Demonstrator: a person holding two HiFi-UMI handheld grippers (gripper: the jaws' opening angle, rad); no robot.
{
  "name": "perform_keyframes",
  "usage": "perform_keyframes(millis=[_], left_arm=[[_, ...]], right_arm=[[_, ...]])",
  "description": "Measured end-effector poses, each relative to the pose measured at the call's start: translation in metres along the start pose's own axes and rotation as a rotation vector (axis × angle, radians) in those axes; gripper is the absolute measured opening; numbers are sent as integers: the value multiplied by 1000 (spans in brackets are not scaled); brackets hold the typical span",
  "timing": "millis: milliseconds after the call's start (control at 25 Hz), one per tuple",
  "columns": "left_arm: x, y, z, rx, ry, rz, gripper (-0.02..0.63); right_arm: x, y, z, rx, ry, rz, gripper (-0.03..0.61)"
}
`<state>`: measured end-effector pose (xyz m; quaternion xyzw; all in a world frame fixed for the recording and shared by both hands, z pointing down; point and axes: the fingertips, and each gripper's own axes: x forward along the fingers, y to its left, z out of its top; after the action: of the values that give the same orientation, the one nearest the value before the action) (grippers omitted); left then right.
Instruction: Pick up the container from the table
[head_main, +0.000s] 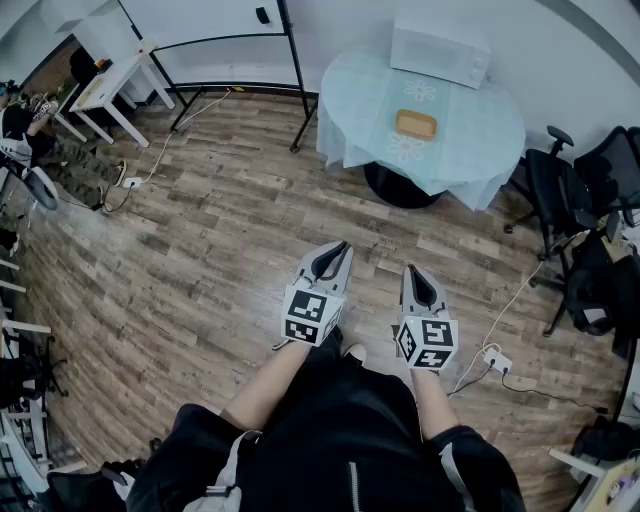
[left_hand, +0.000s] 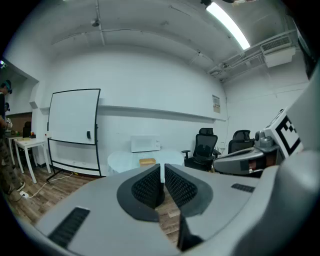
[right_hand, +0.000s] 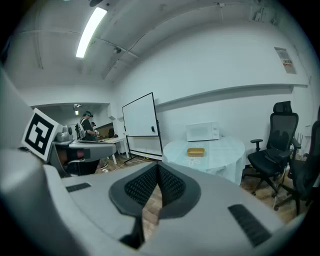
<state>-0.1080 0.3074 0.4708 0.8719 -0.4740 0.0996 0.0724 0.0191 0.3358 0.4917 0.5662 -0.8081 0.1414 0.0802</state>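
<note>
A small tan container (head_main: 415, 124) lies on a round table with a pale cloth (head_main: 470, 150), far across the room. The left gripper view shows the container (left_hand: 147, 161) just above the jaws, and the right gripper view shows the container (right_hand: 195, 151) to the right of the jaws. My left gripper (head_main: 333, 258) and right gripper (head_main: 421, 283) hang side by side over the wooden floor, well short of the table. Both point towards the table, and nothing is between their jaws. The left gripper (left_hand: 161, 170) has its pads almost together, while those of the right gripper (right_hand: 158, 169) meet.
A white microwave (head_main: 440, 50) stands at the back of the table. Black office chairs (head_main: 560, 195) crowd the right side. A whiteboard on a stand (head_main: 215, 40) and a white desk (head_main: 110, 85) are at the left. Cables and a power strip (head_main: 495, 362) lie on the floor.
</note>
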Motion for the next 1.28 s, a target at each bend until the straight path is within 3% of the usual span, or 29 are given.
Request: perform_keyframes(millis=[800, 1280], left_arm=[[-1, -14, -4, 7, 17, -8, 35], [47, -2, -4, -7, 24, -32, 35]], right_arm=[[-15, -4, -15, 42, 10, -5, 26], [21, -25, -12, 60, 34, -7, 26]])
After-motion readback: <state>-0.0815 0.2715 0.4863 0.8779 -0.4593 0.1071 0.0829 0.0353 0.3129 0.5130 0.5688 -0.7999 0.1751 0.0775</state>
